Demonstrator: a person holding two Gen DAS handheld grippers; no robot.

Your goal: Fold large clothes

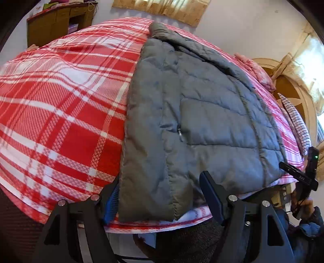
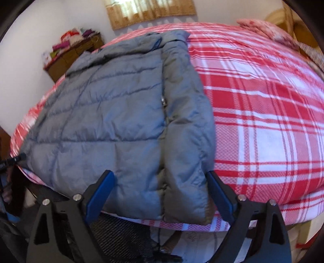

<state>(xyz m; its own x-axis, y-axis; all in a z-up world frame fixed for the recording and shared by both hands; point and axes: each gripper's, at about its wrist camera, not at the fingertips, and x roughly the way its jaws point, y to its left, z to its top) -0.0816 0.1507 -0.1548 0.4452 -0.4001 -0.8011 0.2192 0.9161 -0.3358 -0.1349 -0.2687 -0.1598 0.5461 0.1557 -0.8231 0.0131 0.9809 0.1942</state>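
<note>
A grey quilted puffer jacket [image 1: 202,105] lies on a red-and-white plaid bed cover [image 1: 60,113], folded lengthwise, collar far and hem at the near bed edge. My left gripper [image 1: 160,179] stands open at the hem. Its fingers [image 1: 210,192] straddle the jacket's left hem corner, and the jacket edge hides part of the left pad. In the right wrist view the jacket [image 2: 113,121] fills the left half of the bed cover [image 2: 263,121]. My right gripper [image 2: 159,176] stands open around the right hem corner. It also shows in the left wrist view as the right gripper [image 1: 299,176], held by a hand.
A wooden cabinet [image 2: 70,58] with stacked clothes stands against the back wall. A pink pillow [image 2: 267,30] and striped cloth [image 1: 295,119] lie by the arched wooden headboard [image 1: 289,89]. A curtain [image 2: 149,12] hangs behind the bed. Dark woven fabric [image 2: 125,236] shows below the bed edge.
</note>
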